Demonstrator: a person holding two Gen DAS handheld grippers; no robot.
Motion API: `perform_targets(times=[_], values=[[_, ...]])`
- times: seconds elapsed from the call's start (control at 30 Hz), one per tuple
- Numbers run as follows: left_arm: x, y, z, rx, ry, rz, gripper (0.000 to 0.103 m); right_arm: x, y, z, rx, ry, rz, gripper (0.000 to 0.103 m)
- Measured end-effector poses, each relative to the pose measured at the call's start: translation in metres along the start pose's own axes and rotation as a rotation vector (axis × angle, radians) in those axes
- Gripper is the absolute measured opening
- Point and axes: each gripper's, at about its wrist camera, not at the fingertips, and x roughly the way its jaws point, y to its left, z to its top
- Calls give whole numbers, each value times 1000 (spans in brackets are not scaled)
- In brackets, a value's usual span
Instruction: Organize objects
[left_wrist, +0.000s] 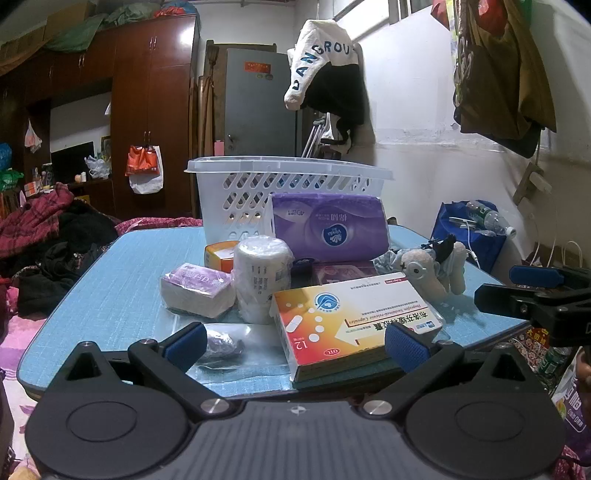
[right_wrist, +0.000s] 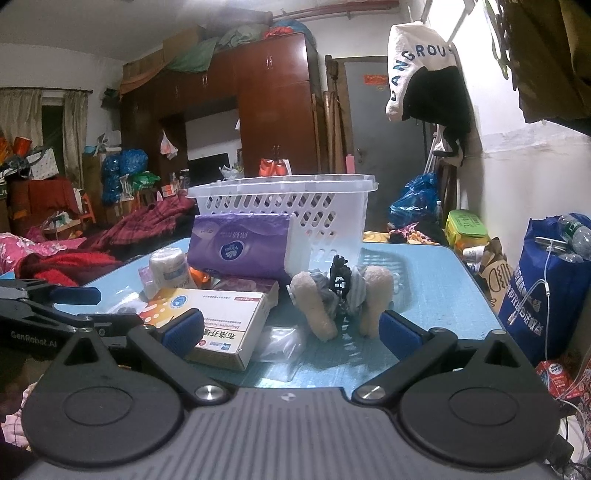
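Observation:
A white slotted basket (left_wrist: 258, 184) (right_wrist: 325, 206) stands at the back of the blue table (left_wrist: 110, 273) (right_wrist: 436, 295). In front of it lie a purple tissue pack (left_wrist: 328, 225) (right_wrist: 240, 243), a white roll (left_wrist: 262, 277) (right_wrist: 168, 271), a small pink pack (left_wrist: 195, 290), an orange box (left_wrist: 218, 256), a medicine box (left_wrist: 351, 321) (right_wrist: 221, 325), a dark-wrapped item in a clear bag (left_wrist: 221, 345) and a plush toy (left_wrist: 432, 271) (right_wrist: 340, 299). My left gripper (left_wrist: 295, 345) is open at the table's near edge, around the medicine box's front. My right gripper (right_wrist: 290, 328) is open and empty before the plush toy.
A blue bag with bottles (left_wrist: 469, 232) (right_wrist: 546, 280) stands right of the table. Clothes are heaped on a bed (left_wrist: 48, 236) (right_wrist: 74, 254) to the left. A white and black garment (left_wrist: 325, 66) (right_wrist: 424, 74) hangs on the wall behind the basket.

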Motion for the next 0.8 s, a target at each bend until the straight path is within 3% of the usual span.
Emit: perform_targets(times=[0.8], values=[[2, 0, -1, 0, 8, -5, 103, 0, 0, 0, 0, 8, 5, 103]])
